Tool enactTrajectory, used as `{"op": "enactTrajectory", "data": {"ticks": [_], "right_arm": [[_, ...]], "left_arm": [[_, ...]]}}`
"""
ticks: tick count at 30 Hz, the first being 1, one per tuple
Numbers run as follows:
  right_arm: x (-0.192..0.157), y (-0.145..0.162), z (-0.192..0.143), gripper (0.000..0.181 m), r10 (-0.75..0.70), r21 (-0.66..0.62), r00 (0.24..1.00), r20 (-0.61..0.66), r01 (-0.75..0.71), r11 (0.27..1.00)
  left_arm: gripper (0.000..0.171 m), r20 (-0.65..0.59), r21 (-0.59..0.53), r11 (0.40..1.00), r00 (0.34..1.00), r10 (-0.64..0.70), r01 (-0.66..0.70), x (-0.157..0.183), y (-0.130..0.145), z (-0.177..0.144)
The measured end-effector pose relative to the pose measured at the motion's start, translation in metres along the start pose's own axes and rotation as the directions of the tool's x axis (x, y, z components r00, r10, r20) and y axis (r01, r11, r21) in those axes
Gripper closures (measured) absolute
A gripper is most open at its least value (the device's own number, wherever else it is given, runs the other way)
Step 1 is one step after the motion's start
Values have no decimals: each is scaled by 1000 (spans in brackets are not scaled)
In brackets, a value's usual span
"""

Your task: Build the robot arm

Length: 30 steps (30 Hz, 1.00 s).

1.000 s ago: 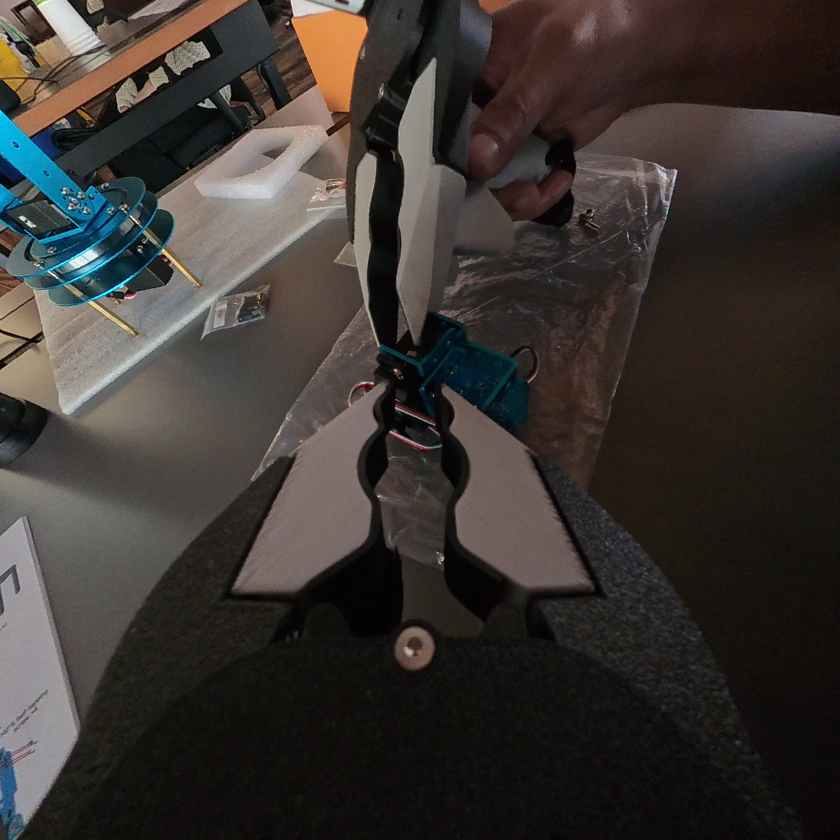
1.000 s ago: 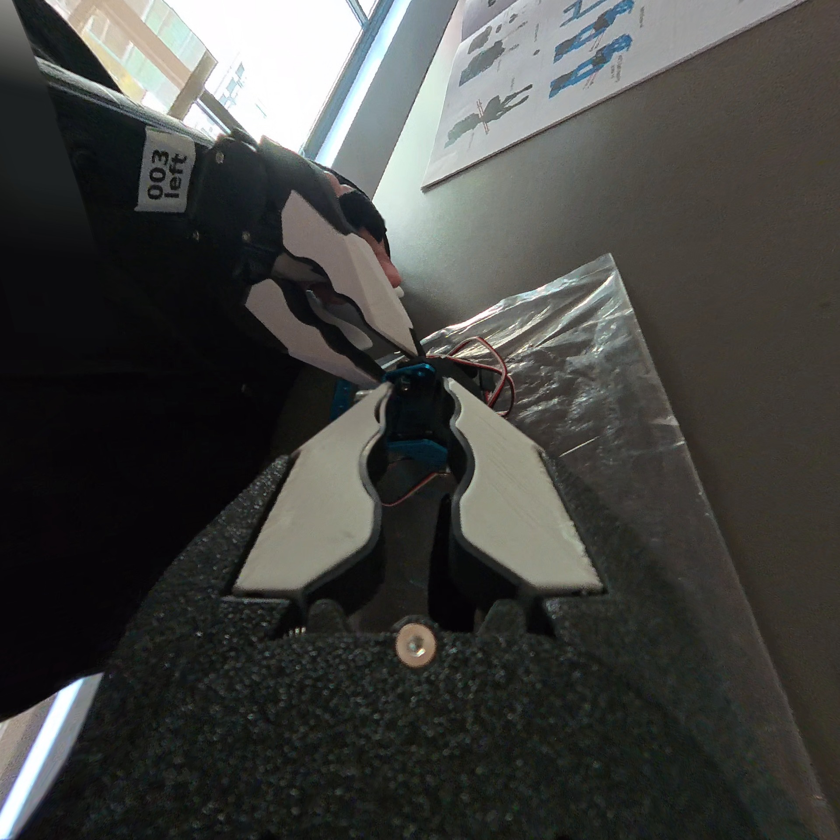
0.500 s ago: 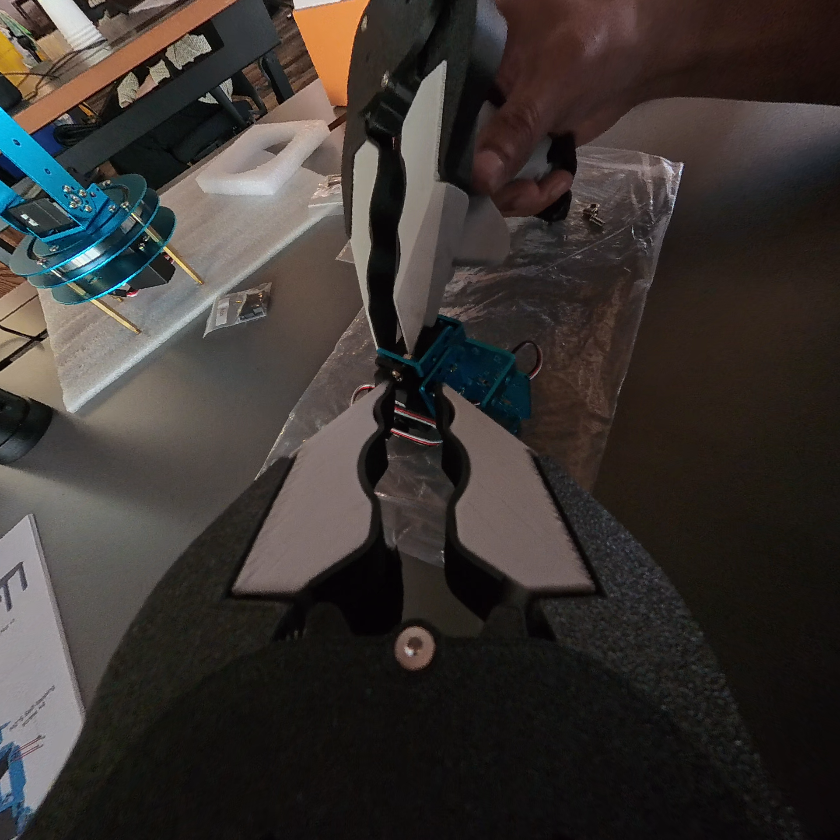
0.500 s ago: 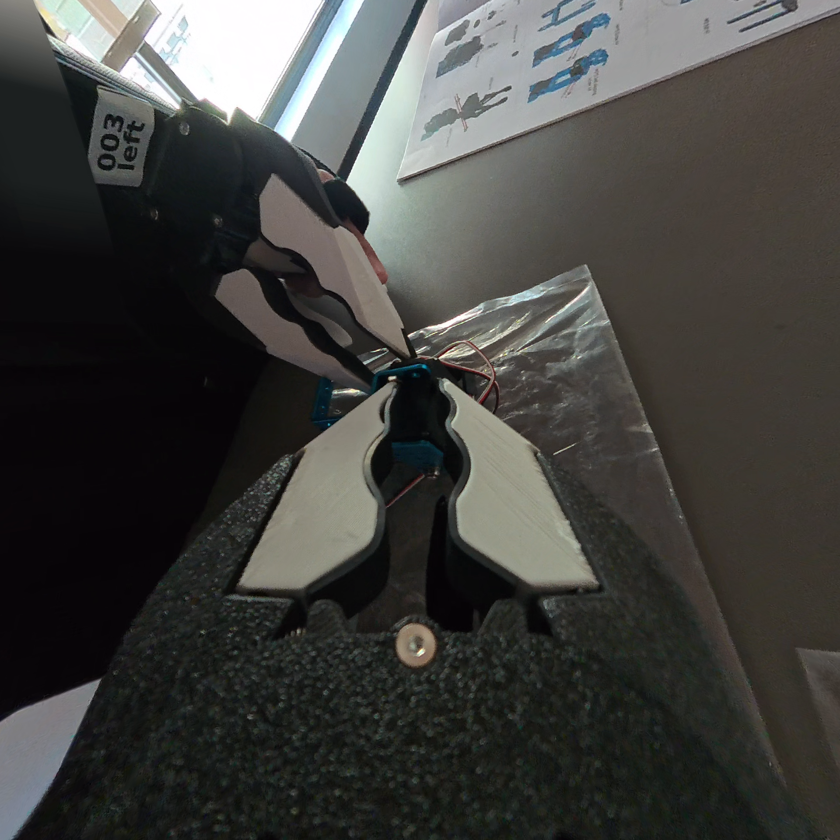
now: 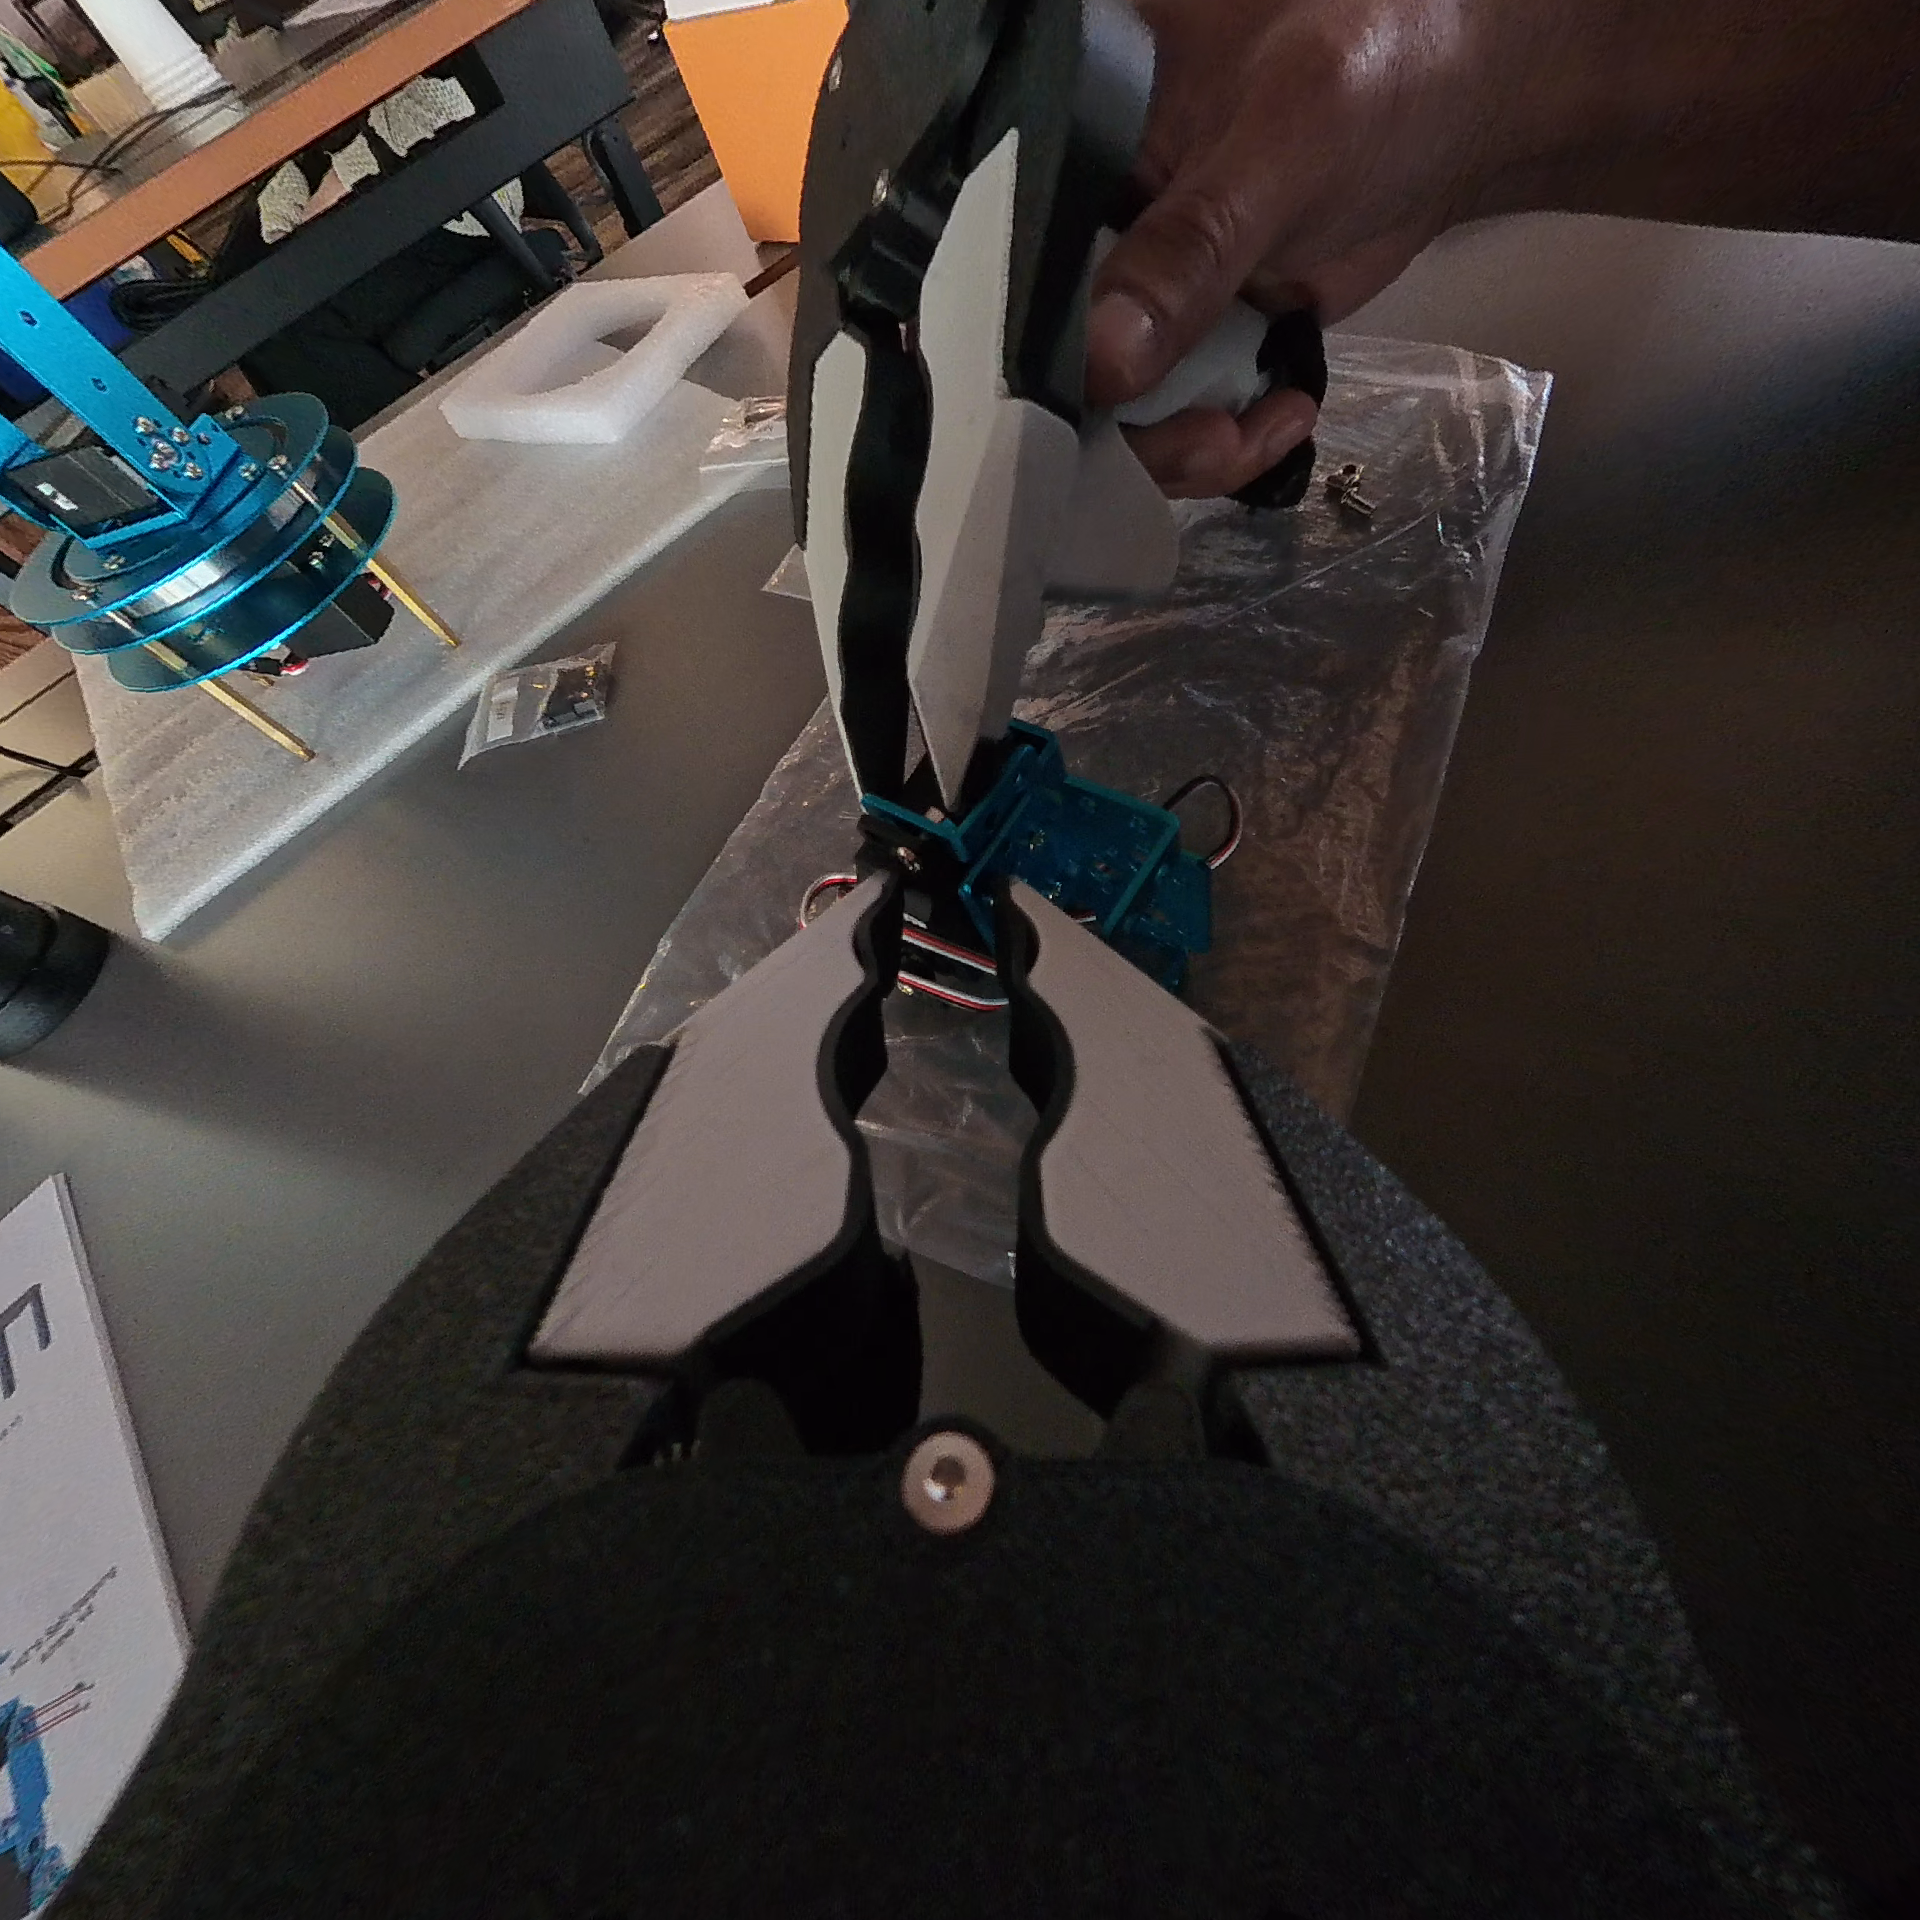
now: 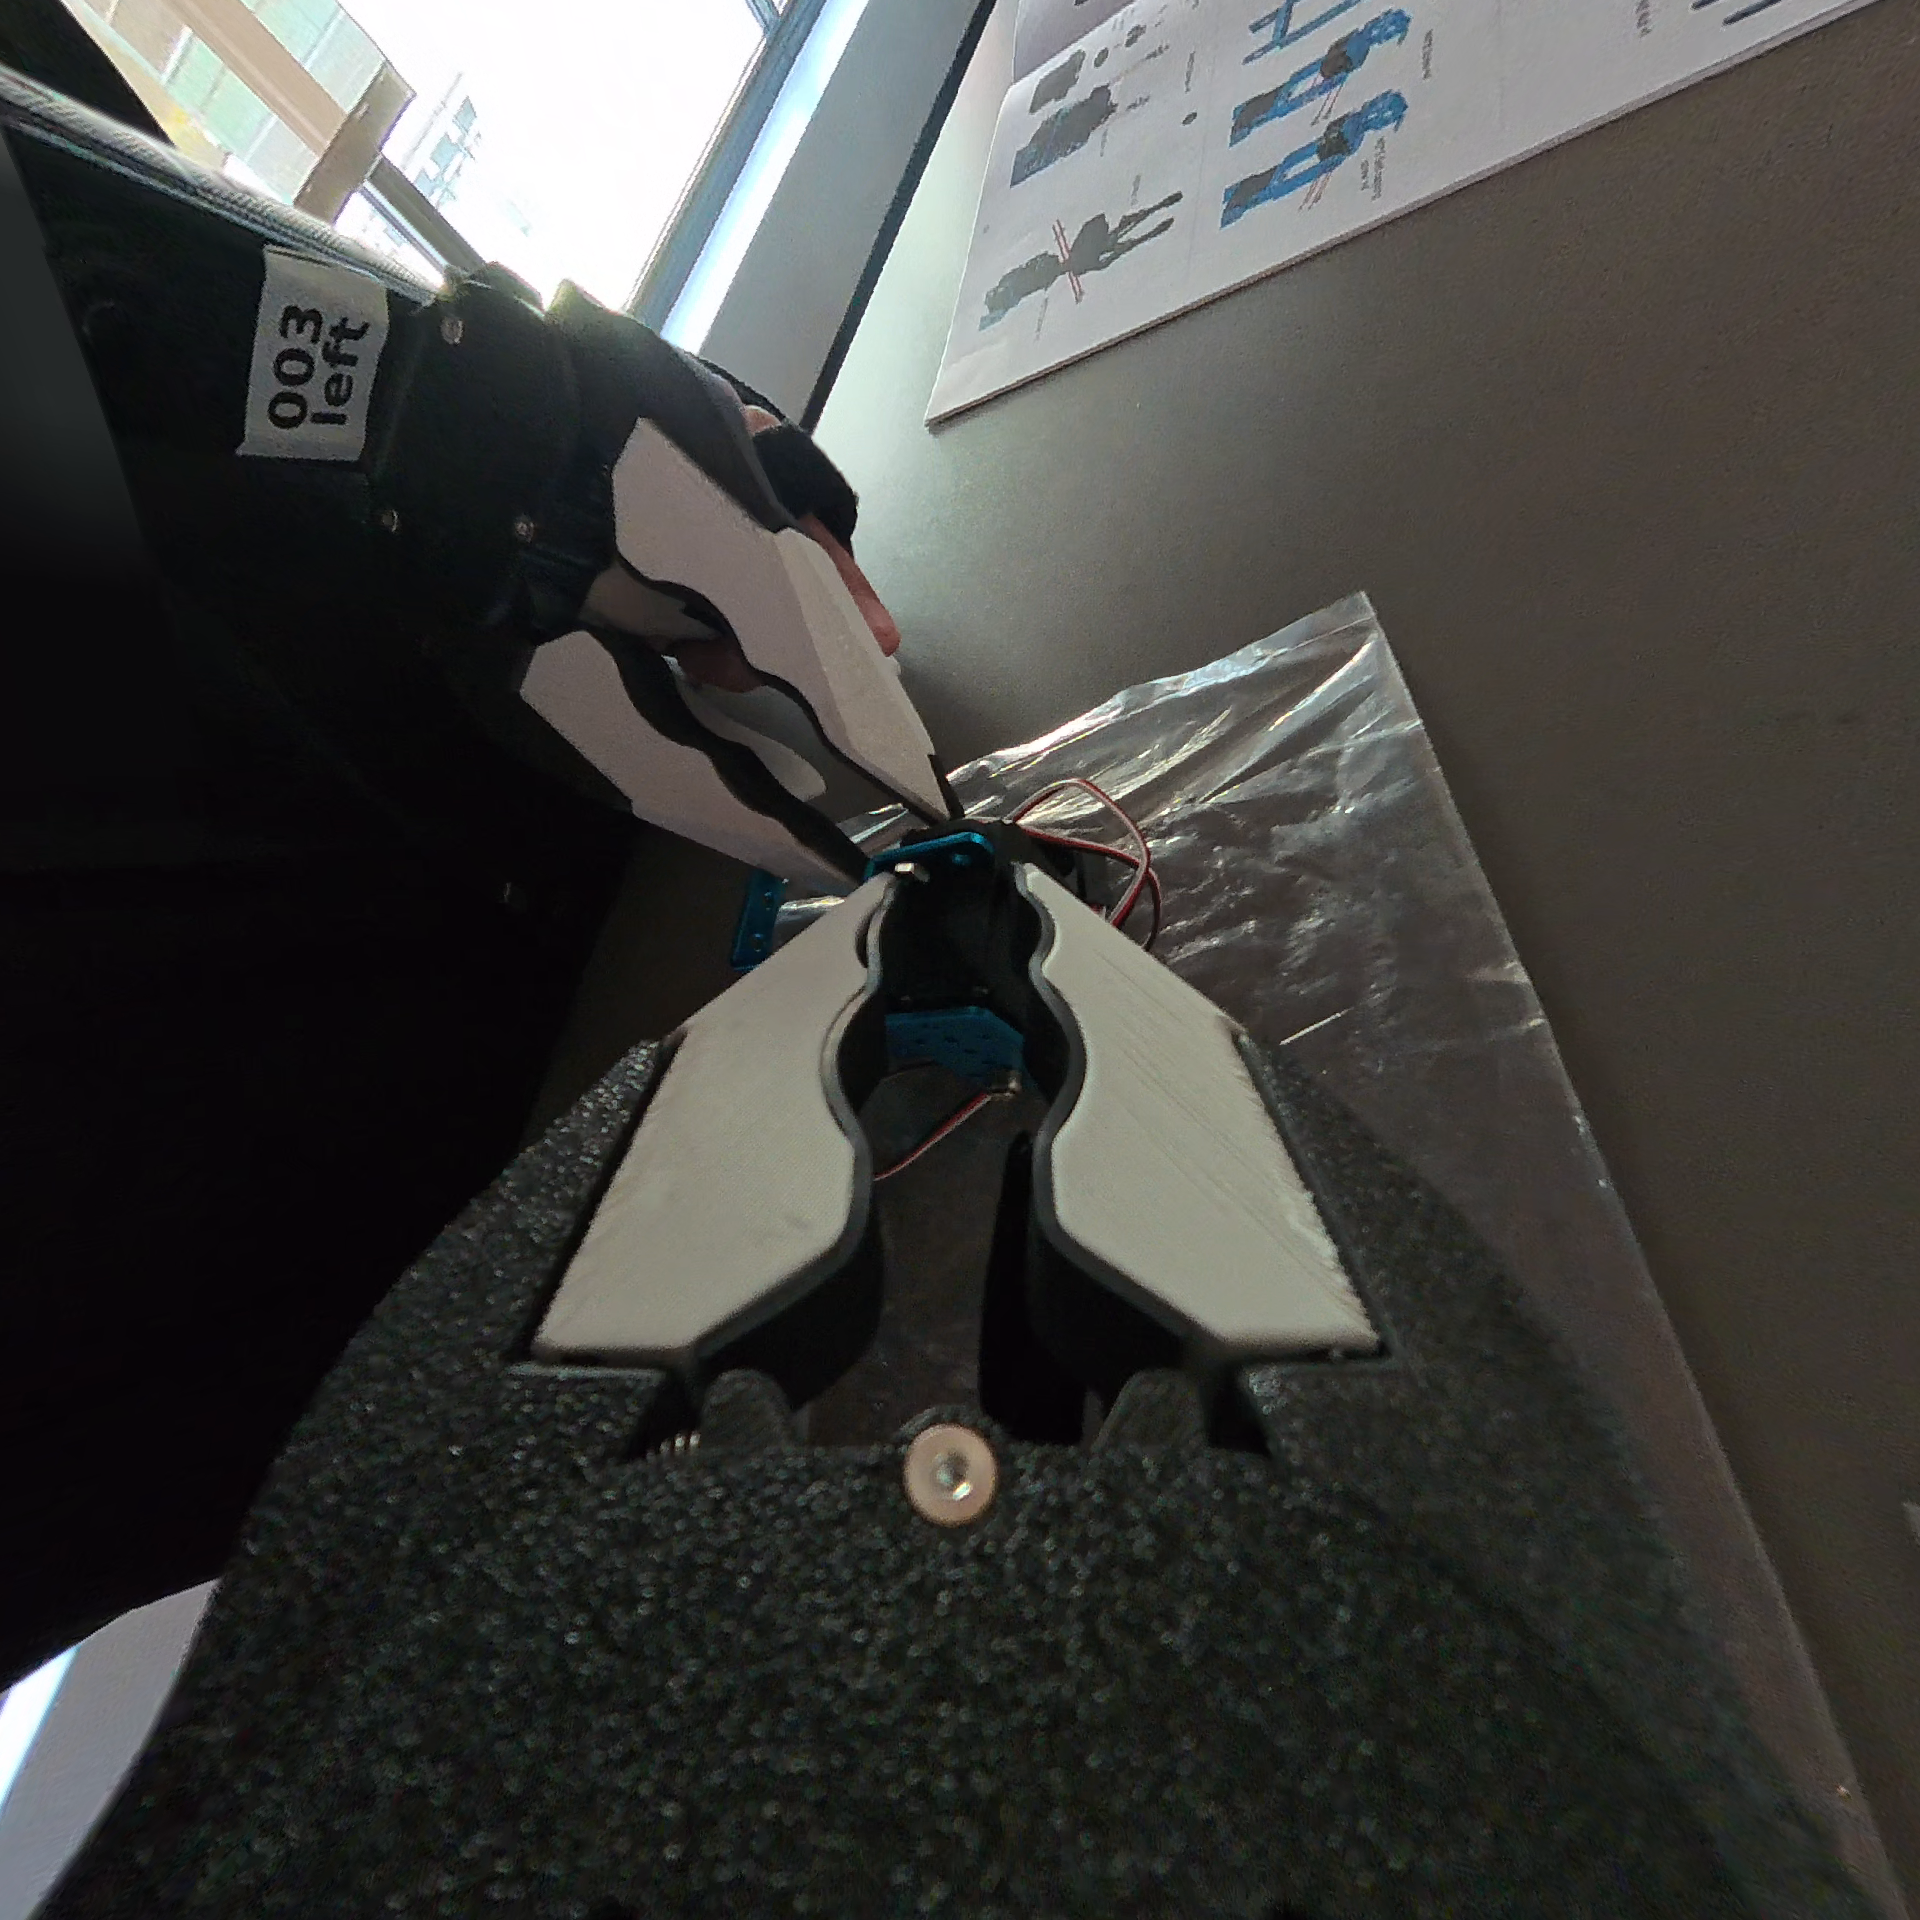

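Both grippers are meeting over the clear plastic bag [image 5: 1299, 665] lying on the grey table [image 5: 416, 987]. The left gripper [image 5: 940, 894] is pinching the blue metal bracket [image 5: 1081, 852] with its black servo, wires looping out beside it. The right gripper [image 5: 902, 784] is coming down from above the bag, a hand [image 5: 1278, 187] squeezing it, and clamping the same bracket. Left of the bag, a blue round base [image 5: 197, 540] is standing on a foam sheet [image 5: 499, 551].

The left edge is cutting off the white manual [image 5: 62, 1475]; the left gripper [image 5: 940, 883] is hiding the servo bracket's [image 5: 1081, 862] near end.
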State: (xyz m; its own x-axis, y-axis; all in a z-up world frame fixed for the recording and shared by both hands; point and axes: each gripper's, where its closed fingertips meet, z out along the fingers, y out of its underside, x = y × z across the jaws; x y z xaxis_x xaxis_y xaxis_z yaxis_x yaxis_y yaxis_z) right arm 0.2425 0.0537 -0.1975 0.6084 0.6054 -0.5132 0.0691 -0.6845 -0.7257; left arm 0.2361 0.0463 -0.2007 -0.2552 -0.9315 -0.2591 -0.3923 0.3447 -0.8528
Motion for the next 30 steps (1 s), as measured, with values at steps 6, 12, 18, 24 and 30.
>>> {"op": "enactTrajectory", "data": {"ticks": [6,12,18,24,30], "right_arm": [[0,0,0,161,50,-6,999,12,-50,999],[0,0,-1,161,102,4,994,47,-102,995],[0,0,0,160,83,0,996,39,-83,997],[6,3,0,157,-24,-13,1000,-3,24,1000],[6,3,-2,156,-40,-24,999,-20,40,999]], "left_arm": [[155,0,0,1000,1000,2,-2,0,0,0],[155,2,0,1000,1000,5,-5,0,0,1],[155,2,0,1000,1000,6,-6,0,0,1],[155,9,0,1000,1000,25,-25,-1,0,2],[156,7,3,1000,1000,22,-22,-1,0,2]]}}
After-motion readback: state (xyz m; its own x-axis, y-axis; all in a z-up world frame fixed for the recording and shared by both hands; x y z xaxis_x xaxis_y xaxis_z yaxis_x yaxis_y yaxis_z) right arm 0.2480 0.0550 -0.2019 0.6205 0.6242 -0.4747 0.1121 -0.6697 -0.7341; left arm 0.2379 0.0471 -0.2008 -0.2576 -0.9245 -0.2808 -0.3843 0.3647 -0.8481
